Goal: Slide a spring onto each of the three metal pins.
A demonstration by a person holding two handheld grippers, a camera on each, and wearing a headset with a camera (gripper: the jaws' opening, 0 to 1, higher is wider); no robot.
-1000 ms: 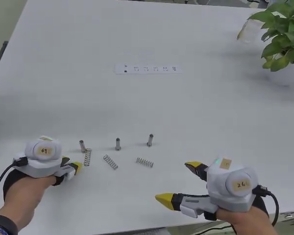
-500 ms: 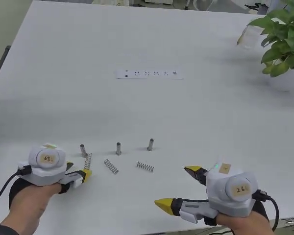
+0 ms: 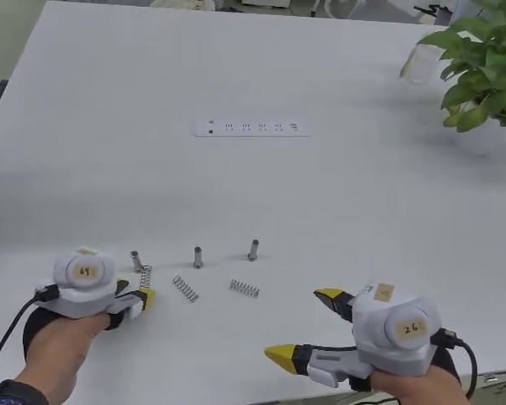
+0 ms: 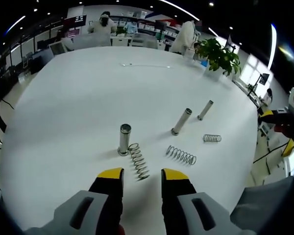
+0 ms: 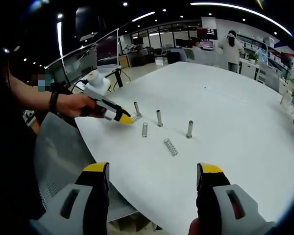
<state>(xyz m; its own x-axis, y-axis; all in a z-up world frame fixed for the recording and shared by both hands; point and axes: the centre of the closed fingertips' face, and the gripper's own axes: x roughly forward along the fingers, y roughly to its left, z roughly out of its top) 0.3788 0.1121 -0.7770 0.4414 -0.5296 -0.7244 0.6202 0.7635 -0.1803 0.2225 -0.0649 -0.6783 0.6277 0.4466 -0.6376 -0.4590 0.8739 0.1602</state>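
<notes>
Bright, even overhead light falls on the matte white bench (image 3: 101, 101) in the head view, with a broad, soft grey patch of shade across its left middle. The three short upright metal pins (image 3: 197, 257) cast only faint, short shadows. This view is sharp and free of glare. Both gripper views bend strongly toward their edges, curving the bench rim. There, small round ceiling spot lamps (image 4: 35, 10) and long strip lights (image 5: 235, 6) show as bright dots and streaks.
</notes>
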